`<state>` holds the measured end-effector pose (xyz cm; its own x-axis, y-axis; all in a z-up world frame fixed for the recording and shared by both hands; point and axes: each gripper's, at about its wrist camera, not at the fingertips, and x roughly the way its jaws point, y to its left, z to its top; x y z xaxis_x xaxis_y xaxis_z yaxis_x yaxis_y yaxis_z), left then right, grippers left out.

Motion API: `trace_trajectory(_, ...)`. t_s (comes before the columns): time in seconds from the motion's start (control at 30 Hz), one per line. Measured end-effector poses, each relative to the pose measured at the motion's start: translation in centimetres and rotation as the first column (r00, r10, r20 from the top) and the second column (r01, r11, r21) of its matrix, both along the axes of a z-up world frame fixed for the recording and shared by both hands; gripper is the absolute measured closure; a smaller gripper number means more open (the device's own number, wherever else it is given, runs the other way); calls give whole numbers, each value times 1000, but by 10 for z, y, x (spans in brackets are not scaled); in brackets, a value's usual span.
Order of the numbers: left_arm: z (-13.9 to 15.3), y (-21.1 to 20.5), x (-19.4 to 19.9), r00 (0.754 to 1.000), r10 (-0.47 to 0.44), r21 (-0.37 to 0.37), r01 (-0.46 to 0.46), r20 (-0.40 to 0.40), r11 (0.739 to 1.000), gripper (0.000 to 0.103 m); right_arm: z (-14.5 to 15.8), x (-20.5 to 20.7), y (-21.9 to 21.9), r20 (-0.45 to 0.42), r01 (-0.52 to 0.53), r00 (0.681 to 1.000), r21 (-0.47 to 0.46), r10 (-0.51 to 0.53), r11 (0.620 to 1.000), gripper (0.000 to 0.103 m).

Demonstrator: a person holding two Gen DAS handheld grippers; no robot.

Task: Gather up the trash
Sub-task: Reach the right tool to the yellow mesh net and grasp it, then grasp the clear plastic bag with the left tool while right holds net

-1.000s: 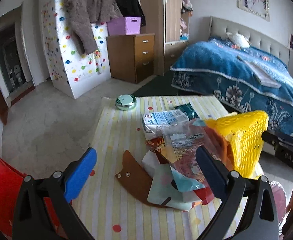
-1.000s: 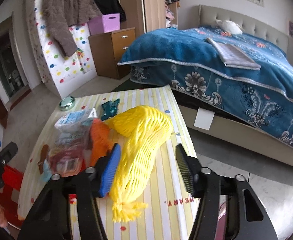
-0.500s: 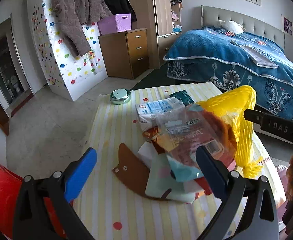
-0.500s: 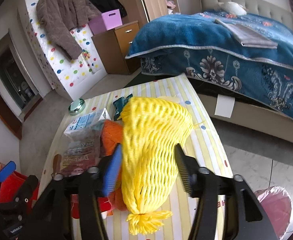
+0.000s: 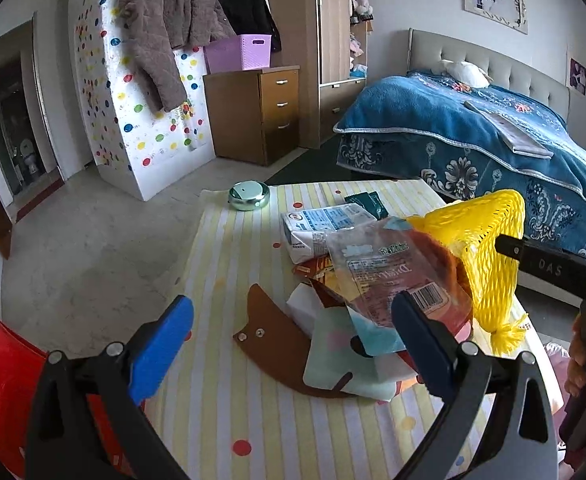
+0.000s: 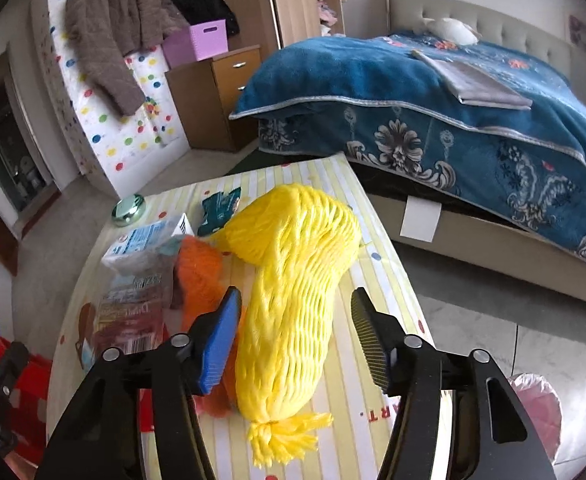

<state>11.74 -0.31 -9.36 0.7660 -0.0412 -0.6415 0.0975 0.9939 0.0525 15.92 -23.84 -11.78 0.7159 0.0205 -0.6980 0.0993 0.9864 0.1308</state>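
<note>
A yellow foam net sleeve (image 6: pixel 293 300) lies on the striped table, between the open fingers of my right gripper (image 6: pixel 295 330); I cannot tell if they touch it. It also shows in the left wrist view (image 5: pixel 489 256). Beside it lie an orange net (image 6: pixel 199 276), a clear snack wrapper (image 5: pixel 385 276), a white-blue carton (image 5: pixel 317 228), a dark green sachet (image 5: pixel 367 204) and a brown and mint paper piece (image 5: pixel 293 344). My left gripper (image 5: pixel 289 336) is open and empty above the table's near side.
A round silver tin (image 5: pixel 249 196) sits at the table's far edge. A red bin (image 5: pixel 1 380) stands at the left, a pink bag (image 6: pixel 537 400) on the floor at the right. A blue bed (image 6: pixel 433 92) and wooden drawers (image 5: pixel 253 112) stand behind.
The yellow net rose between the right fingers half a second ago and now lies lower, on the table. The right gripper stays open around it. The left gripper has barely moved.
</note>
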Motion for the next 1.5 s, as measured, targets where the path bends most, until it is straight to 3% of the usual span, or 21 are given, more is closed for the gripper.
trace_trajectory(0.1, -2, 0, 2, 1000, 0, -3, 0, -7, 1000, 7, -4, 7, 3, -15, 1, 1000, -22, -1, 1000, 57)
trace_trajectory(0.13, -2, 0, 1, 1000, -2, -7, 2, -8, 1000, 7, -5, 7, 4, -23, 3, 1000, -25, -3, 1000, 71)
trace_trajectory(0.17, -2, 1, -1, 1000, -3, -7, 3, -9, 1000, 7, -5, 6, 3, -28, 7, 1000, -23, -7, 1000, 95)
trace_trajectory(0.43, -8, 3, -26, 999, -43, -10, 42, -24, 999, 7, 31, -53, -28, 49, 80, 996, -68, -77, 994, 95)
trace_trajectory(0.5, -12, 1, -31, 998, -57, -18, 56, -37, 998, 10, 36, -73, -38, 51, 102, 994, -83, -98, 991, 95)
trace_trajectory(0.63, -19, -5, -28, 994, -81, -52, 77, -78, 996, 28, 29, -92, -41, 32, 80, 996, -67, -78, 995, 95)
trace_trajectory(0.77, -22, -15, -18, 989, -107, -67, 101, -100, 993, 41, 20, -92, -35, 21, 43, 999, -41, -42, 998, 95)
trace_trajectory(1.13, -41, -27, 21, 977, -115, -98, 99, -178, 990, 41, -1, -70, -20, -20, -8, 1000, -39, 7, 999, 95)
trace_trajectory(1.33, -53, -27, 34, 959, -150, -174, 109, -240, 979, 42, -7, -66, -20, -37, -13, 999, -38, 11, 999, 94)
trace_trajectory(1.5, -51, -25, 36, 955, -169, -231, 112, -245, 966, 77, -6, -67, -21, -37, -14, 999, -38, 12, 999, 94)
